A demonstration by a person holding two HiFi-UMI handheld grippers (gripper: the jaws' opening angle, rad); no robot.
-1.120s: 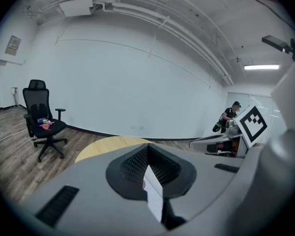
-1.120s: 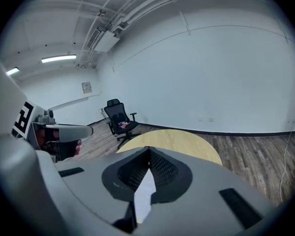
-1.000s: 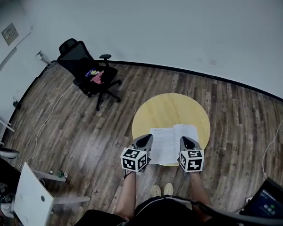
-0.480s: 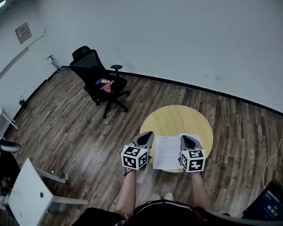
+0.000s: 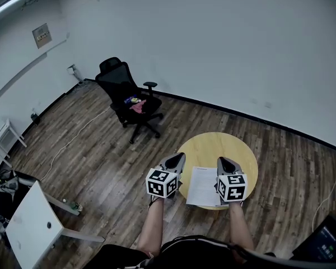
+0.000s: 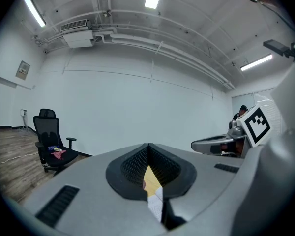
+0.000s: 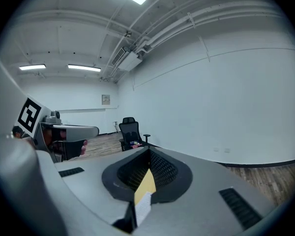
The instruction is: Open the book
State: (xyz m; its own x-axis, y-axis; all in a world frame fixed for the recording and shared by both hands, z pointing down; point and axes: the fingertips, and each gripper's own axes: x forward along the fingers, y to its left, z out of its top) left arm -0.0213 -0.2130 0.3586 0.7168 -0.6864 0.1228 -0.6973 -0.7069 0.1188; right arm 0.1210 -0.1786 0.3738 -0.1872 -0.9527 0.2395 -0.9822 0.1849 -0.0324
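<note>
Round yellow tbl (image 5: 215,147) w/ open book (image 5: 203,187) lying on it

the round table (image 5: 213,144) is yellow. the book (image 5: 204,186) has white pages with tiny dark print. the floor (image 5: 89,150) is brown wood with grey streaks, in long planks. the chair (image 5: 126,88) is black, with something pink and yellow on its seat. the wall (image 5: 213,38) is white with a black strip along the bottom. the left gripper (image 5: 178,157) and the right gripper (image 5: 222,161) are grey, with black pads (image 6: 130,163) full of little dots. each has a cube (image 5: 161,184) of black and white squares.
</note>
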